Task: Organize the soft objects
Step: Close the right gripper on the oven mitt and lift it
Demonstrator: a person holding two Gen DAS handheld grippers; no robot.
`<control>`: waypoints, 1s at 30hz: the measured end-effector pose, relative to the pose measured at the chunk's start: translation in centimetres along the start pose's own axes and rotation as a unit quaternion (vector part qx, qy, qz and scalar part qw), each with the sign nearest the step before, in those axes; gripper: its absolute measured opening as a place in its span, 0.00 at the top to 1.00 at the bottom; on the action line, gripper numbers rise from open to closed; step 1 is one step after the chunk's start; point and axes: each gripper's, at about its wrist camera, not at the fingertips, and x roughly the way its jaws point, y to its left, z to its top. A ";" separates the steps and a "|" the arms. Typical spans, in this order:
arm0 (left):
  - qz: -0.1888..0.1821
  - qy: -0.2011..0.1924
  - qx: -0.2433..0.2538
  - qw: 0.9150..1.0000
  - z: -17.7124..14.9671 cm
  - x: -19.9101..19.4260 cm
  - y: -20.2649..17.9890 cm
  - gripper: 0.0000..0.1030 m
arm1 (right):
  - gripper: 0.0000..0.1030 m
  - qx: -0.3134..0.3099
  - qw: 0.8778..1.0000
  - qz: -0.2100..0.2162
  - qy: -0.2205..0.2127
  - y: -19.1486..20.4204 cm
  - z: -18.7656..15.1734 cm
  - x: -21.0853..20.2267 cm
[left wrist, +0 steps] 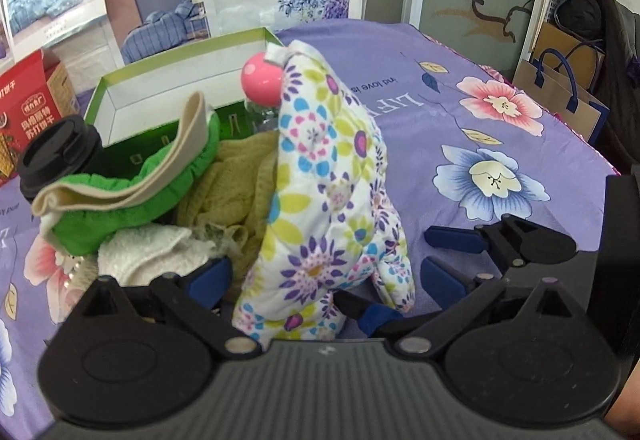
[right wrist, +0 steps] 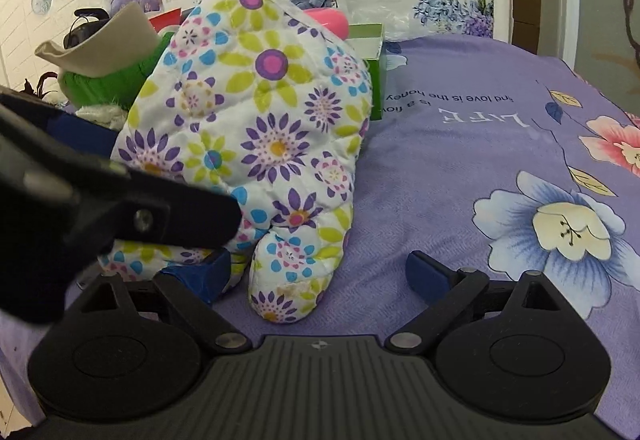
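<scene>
Quilted white oven mitt with floral print (left wrist: 328,180) stands on end on purple floral bedcloth (left wrist: 500,128), long axis near vertical, cuff up, leaning on soft pile. Left gripper (left wrist: 296,292): fingers apart, mitt base between them, nearer. Right gripper (right wrist: 320,276): fingers apart, empty; mitt thumb ahead-left, just beside left finger.

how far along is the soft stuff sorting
Early. Nothing looks put away: the green box shows bare floor. In hand: the floral oven mitt stands between the open left gripper. Left: green headband, yellow cloth, white towel lie heaped.
</scene>
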 end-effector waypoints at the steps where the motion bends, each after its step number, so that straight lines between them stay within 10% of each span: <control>1: 0.000 -0.001 0.001 1.000 0.0 -0.1 0.0 0.03 | 0.23 0.006 1.000 0.017 -0.006 -0.2 0.1 -0.1; 4: -0.006 0.002 0.004 1.000 0.0 -0.3 0.1 0.19 | 0.35 0.024 0.998 0.051 -0.028 -0.5 -0.3 -0.1; 6: -0.005 0.014 0.012 1.000 -0.1 -0.3 -0.1 0.82 | 0.79 0.036 0.997 0.066 -0.033 -0.6 -0.6 0.2; 9: 0.016 0.011 0.031 0.999 -0.4 -0.6 -0.1 0.92 | 0.87 0.049 0.995 0.069 -0.045 -0.2 -0.9 -0.9; 19: -0.025 -0.050 0.042 0.998 0.4 -5.2 -1.9 0.89 | 0.88 0.058 0.991 0.034 -0.117 -0.1 -0.5 -7.1; 30: 0.042 -0.094 0.001 0.995 14.0 -3.2 6.9 0.80 | 0.88 -0.030 0.991 0.084 -0.104 -0.3 15.8 0.8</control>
